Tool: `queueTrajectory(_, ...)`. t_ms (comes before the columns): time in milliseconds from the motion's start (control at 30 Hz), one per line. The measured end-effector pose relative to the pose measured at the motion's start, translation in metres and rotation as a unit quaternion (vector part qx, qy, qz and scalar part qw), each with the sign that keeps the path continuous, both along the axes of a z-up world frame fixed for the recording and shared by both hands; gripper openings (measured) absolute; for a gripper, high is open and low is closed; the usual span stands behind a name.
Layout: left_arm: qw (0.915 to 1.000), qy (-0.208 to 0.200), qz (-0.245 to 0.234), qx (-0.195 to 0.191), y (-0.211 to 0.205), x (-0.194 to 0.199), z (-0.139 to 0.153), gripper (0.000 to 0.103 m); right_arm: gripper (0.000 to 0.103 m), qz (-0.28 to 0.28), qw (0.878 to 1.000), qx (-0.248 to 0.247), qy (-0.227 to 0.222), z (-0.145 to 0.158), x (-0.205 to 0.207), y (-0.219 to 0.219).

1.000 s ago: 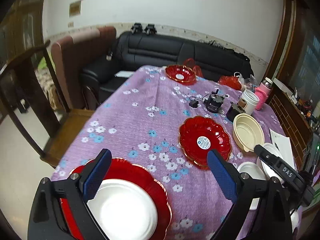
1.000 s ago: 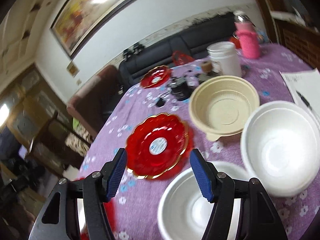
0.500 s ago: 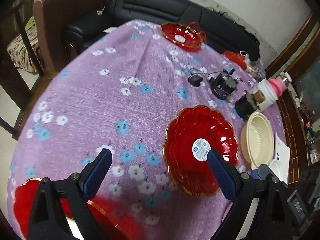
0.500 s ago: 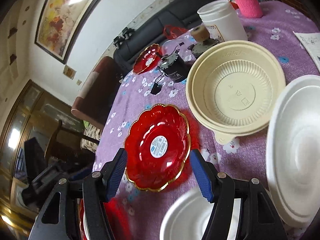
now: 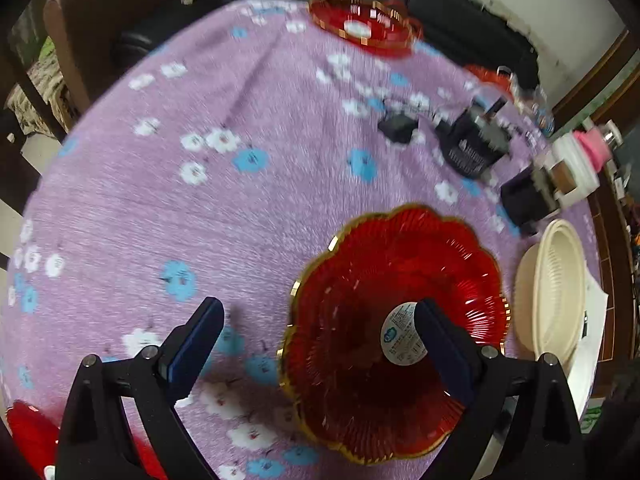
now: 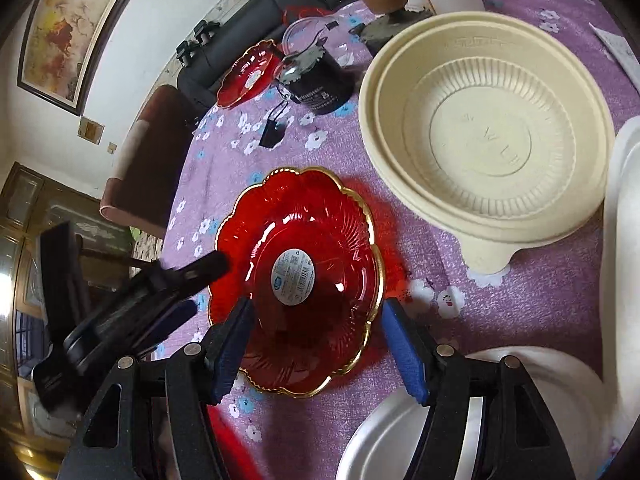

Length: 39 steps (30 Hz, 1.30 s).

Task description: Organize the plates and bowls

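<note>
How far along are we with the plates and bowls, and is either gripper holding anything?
Early stage. Nothing looks stacked in these views: the near red plate, the far red plate, the cream bowl and the white bowls lie apart. In hand: nothing; the left gripper and right gripper are open, both closing in on the near red plate. Left: grasping it and grouping everything.

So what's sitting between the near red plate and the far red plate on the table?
In the right wrist view, a black canister and a small black adapter lie between the near red plate and the far red plate.
</note>
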<state>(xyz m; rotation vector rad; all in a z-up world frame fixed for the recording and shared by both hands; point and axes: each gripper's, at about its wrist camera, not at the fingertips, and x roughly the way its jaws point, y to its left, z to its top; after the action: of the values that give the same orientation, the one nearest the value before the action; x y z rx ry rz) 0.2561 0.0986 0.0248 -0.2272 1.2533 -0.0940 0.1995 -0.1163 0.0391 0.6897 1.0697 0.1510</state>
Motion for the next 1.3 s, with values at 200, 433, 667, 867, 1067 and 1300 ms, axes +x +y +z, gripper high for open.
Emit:
queueTrajectory(200,0.9978,0.015,-0.040,0.050,-0.023,0.001,-0.008,0.052,0.067,0.007,1.000,-0.021,-0.002,0.000,-0.001,0.007)
queueTrajectory(433,0.9988,-0.005,-0.014,0.047,-0.003,-0.014,0.009,0.033,0.016,0.016,0.997,-0.068,-0.010,0.005,-0.007,0.006)
queueTrajectory(667,0.9976,-0.050,-0.002,0.048,0.015,-0.046,0.040,0.032,0.015,0.028,0.993,-0.081,-0.081,0.030,-0.023,0.021)
queueTrajectory(867,0.9971,-0.072,0.025,0.003,0.043,-0.079,0.061,0.032,0.015,0.036,0.984,-0.070,-0.162,0.067,-0.050,0.035)
queueTrajectory(1067,0.9931,-0.091,0.063,-0.039,0.084,-0.125,0.076,0.032,0.015,0.063,0.975,-0.052,-0.207,0.092,-0.087,0.063)
queueTrajectory(1300,0.9862,-0.121,0.095,-0.062,0.126,-0.180,0.091,0.032,0.015,0.095,0.972,-0.045,-0.208,0.096,-0.124,0.099)
